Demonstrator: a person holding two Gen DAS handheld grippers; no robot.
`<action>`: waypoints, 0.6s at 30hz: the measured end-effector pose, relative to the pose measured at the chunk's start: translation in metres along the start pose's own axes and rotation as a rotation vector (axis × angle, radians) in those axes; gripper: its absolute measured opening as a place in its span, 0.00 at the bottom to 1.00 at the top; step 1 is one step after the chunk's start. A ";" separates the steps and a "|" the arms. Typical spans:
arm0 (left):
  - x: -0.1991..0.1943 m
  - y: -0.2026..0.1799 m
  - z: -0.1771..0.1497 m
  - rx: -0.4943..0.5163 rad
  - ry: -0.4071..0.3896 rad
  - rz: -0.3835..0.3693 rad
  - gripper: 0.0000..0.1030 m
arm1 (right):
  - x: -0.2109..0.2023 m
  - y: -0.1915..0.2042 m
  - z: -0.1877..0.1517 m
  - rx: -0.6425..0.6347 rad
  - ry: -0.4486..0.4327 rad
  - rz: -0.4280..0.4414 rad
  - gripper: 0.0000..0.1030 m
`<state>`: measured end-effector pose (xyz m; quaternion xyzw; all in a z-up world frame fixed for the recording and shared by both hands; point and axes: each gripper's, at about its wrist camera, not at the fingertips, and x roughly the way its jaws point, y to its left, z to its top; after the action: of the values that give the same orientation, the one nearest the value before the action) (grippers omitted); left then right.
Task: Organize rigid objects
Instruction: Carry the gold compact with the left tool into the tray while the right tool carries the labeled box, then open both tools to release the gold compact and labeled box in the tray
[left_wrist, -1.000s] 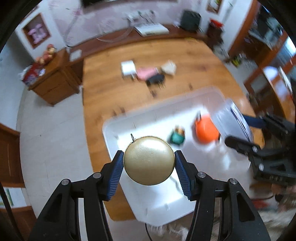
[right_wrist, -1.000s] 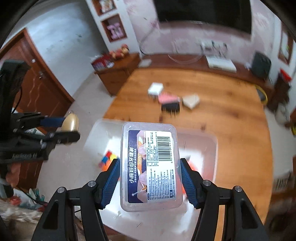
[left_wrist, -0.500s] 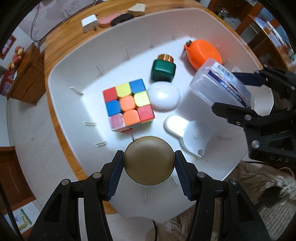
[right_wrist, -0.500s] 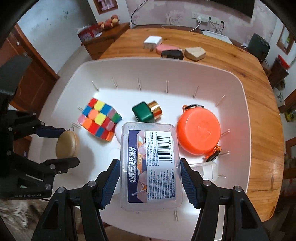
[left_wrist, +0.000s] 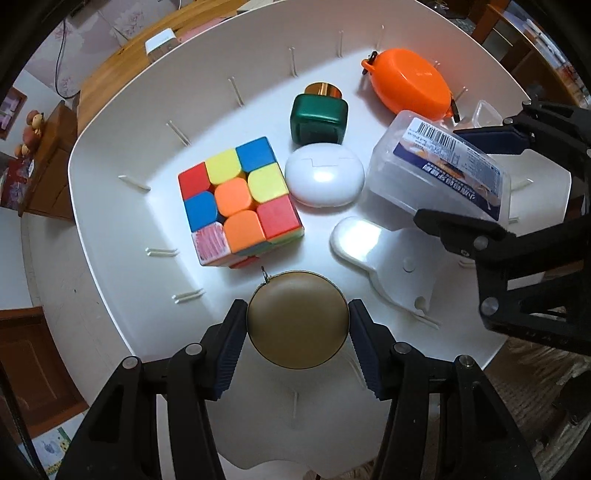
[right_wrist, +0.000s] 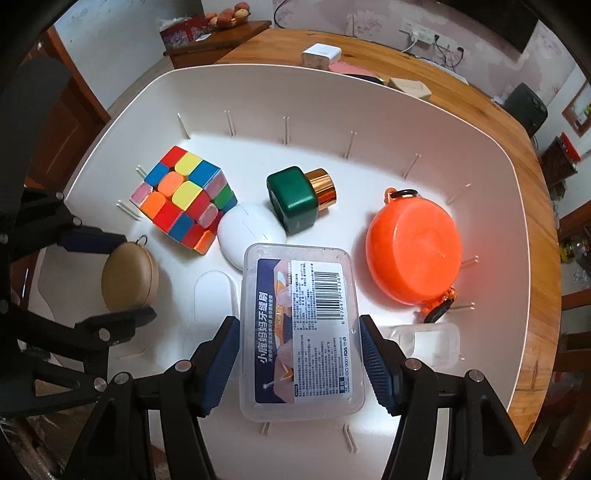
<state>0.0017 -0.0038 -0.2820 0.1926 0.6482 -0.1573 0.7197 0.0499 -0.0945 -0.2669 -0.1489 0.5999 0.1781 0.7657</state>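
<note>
Both grippers (left_wrist: 297, 334) (right_wrist: 300, 363) loaded, inside white bin (left_wrist: 110, 155), near rim.

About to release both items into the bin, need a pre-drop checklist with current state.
1. Left gripper clamped on tan round case: ok.
2. Right gripper clamped on clear labelled box: ok.
3. Both over white bin: ok.
4. Bare floor under tan round case: ok.
5. Clear labelled box free of white oval case and orange round case: cannot tell.
6. Items touching bin floor: cannot tell.
</note>
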 end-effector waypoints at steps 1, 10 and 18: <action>-0.001 0.001 0.004 0.002 -0.003 0.008 0.57 | 0.000 0.002 0.000 -0.007 0.001 -0.008 0.63; -0.003 -0.003 -0.001 0.023 -0.021 0.043 0.58 | 0.004 0.006 -0.001 -0.003 0.022 -0.027 0.67; -0.011 0.004 0.001 0.018 -0.029 0.026 0.71 | -0.003 0.003 -0.006 0.015 -0.001 -0.032 0.72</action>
<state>0.0034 -0.0016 -0.2711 0.2050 0.6338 -0.1566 0.7292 0.0431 -0.0951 -0.2651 -0.1527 0.5982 0.1613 0.7699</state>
